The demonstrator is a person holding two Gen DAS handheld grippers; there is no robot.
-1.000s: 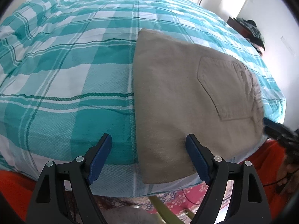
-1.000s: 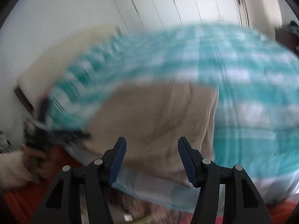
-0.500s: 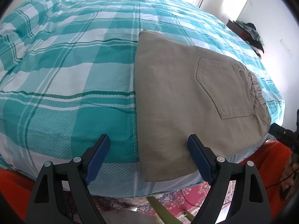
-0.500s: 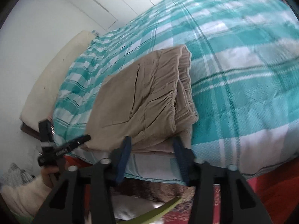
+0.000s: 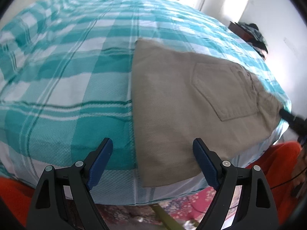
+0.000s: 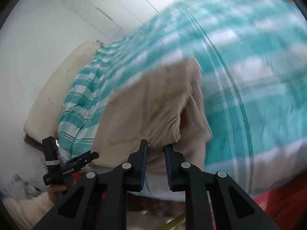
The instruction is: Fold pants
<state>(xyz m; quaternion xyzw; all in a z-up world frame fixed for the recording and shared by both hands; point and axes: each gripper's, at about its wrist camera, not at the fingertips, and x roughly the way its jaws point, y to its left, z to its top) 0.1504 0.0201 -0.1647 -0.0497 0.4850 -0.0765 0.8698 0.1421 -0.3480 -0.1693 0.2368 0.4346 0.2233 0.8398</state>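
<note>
pants (image 5: 182,103) folded at bed (image 5: 67,88) edge | right gripper (image 6: 155,149) closing on waistband, grip unclear | left gripper (image 5: 152,157) open | next: lift corner

- Pants (image 5: 172,103): beige, folded flat into a compact stack, back pocket (image 5: 224,92) facing up.
- Lying at the near edge of the checked bed (image 5: 67,76).

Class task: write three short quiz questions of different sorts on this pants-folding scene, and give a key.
1. True or false: the left claw stands open, gripping nothing.
2. What pattern does the bedspread carry?
3. What shows on top of the folded pants? A: a patch pocket. B: a zip. C: a belt.
Key: 1 true; 2 teal and white checks; 3 A.
</note>
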